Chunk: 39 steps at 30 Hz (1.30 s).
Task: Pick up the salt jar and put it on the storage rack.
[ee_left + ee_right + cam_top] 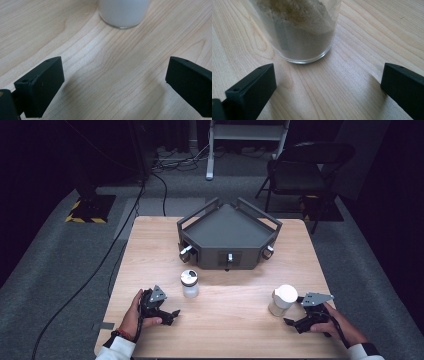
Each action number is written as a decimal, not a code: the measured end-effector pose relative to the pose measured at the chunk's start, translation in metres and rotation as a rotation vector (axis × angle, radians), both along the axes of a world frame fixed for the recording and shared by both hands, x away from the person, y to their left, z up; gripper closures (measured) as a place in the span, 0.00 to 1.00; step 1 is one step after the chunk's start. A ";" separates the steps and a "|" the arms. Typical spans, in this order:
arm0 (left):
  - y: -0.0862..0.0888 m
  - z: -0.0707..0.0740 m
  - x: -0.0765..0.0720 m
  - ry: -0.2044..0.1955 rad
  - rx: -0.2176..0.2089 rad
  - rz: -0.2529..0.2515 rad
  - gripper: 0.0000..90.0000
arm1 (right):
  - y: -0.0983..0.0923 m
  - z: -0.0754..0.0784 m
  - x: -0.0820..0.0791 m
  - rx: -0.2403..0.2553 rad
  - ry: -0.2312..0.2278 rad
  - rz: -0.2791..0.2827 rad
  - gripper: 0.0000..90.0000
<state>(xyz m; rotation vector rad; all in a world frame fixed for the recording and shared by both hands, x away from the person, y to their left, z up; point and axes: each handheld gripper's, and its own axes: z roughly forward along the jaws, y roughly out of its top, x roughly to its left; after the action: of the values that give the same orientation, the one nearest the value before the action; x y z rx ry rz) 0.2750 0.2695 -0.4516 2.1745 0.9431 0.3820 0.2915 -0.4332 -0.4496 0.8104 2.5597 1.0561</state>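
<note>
Hovering wide open and empty, the right gripper sits just beside the powder jar; the left gripper, equally spread, faces the white jar. Closing off-centre could tip that seemingly glass jar over.

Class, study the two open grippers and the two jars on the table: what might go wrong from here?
1. The right gripper sits low by the powder jar; a grip near the base might tip it.
2. The left gripper points at the white-filled jar, still apart; pushing forward could knock it towards the dark tray.
</note>
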 end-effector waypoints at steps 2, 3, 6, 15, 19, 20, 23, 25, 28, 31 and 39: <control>0.001 0.002 -0.001 -0.007 -0.009 0.002 0.02 | 0.000 0.000 0.000 0.000 0.000 0.000 0.00; 0.002 0.003 -0.002 -0.016 -0.019 0.002 0.02 | 0.000 0.000 0.000 0.000 0.000 0.000 0.00; 0.003 0.007 -0.004 -0.037 -0.037 0.004 0.02 | 0.000 0.000 0.000 0.000 0.000 0.000 0.00; -0.001 0.022 -0.005 -0.077 -0.049 0.003 0.01 | 0.000 0.000 0.000 0.000 0.000 0.000 0.00; -0.002 0.027 -0.003 -0.084 -0.062 -0.001 0.01 | 0.000 0.000 0.000 0.000 0.000 -0.001 0.00; -0.004 0.029 -0.002 -0.085 -0.058 -0.004 0.01 | 0.000 0.000 0.000 0.000 0.000 0.000 0.00; -0.007 0.031 0.000 -0.090 -0.059 -0.015 0.01 | 0.000 0.000 0.001 0.000 -0.001 0.003 0.00; -0.009 0.033 0.001 -0.094 -0.060 -0.021 0.01 | 0.000 0.000 0.001 0.000 -0.001 0.004 0.00; -0.013 0.036 0.004 -0.100 -0.062 -0.029 0.01 | 0.000 0.000 0.001 0.000 0.000 0.004 0.00; -0.015 0.038 0.007 -0.103 -0.069 -0.035 0.01 | 0.000 0.000 0.001 0.000 -0.001 0.004 0.00; -0.020 0.040 0.017 -0.104 -0.066 -0.046 0.01 | 0.000 0.000 0.001 0.000 0.000 0.002 0.00</control>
<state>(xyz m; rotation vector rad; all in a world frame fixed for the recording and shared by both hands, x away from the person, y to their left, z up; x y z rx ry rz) 0.2919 0.2494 -0.4114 2.0922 0.8356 0.4312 0.2924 -0.4329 -0.4496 0.8075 2.5608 1.0567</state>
